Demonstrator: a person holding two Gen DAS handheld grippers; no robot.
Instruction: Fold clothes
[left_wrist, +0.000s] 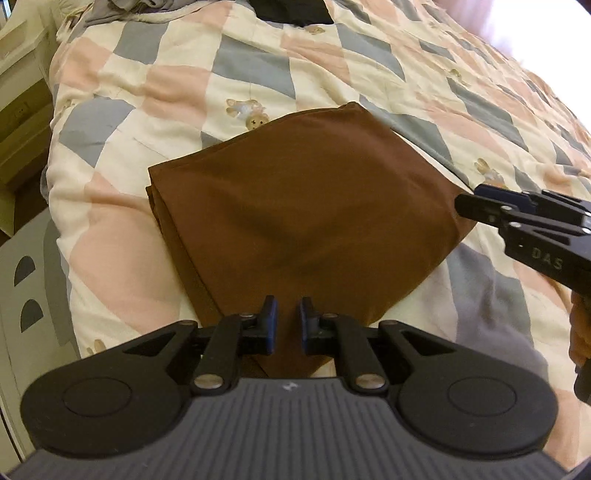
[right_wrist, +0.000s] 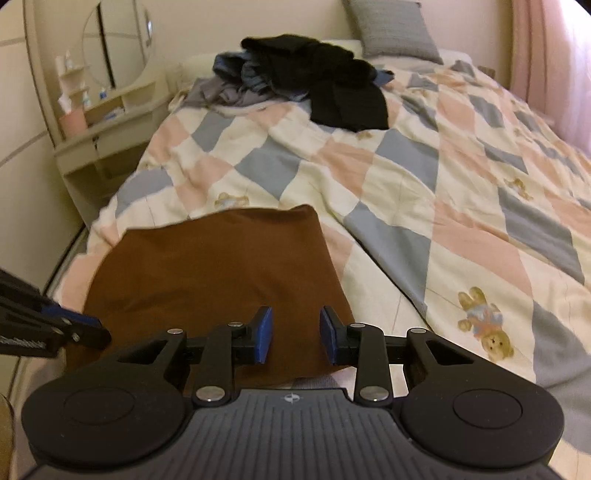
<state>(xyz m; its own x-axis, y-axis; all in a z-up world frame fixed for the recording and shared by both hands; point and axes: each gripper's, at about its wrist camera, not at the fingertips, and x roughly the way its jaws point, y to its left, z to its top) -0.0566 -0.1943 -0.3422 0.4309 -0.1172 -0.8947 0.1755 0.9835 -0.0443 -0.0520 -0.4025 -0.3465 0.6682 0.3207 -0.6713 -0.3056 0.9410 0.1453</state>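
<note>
**A:** What do you get from your left wrist view?

**B:** Your left claw (left_wrist: 288, 319) sits low at the near corner of the folded brown garment (left_wrist: 303, 221), its blue pads a narrow gap apart with brown cloth showing behind that gap. You cannot tell from here whether any fabric is caught between them. The garment lies flat on the checked quilt (left_wrist: 258, 74) of the bed, spreading away from the claw, layered edges visible along its left side. Your right claw (left_wrist: 476, 206) comes in from the right, its tip at the garment's right corner; whether it grips the cloth or how far it is parted, you cannot tell in this view.

**A:** And the right wrist view?

**B:** Your right claw (right_wrist: 295, 338) stands moderately open, nothing between the pads, just over the near edge of the brown garment (right_wrist: 210, 273). The garment stretches ahead and to the left of it. Your left claw (right_wrist: 83, 326) enters from the left edge, tip at the garment's near left side. Farther up the quilt (right_wrist: 461, 221) a pile of dark clothes (right_wrist: 321, 85) lies well apart, near a grey pillow (right_wrist: 391, 29). A shelf unit with a round mirror (right_wrist: 114, 48) stands left of the bed.
</note>
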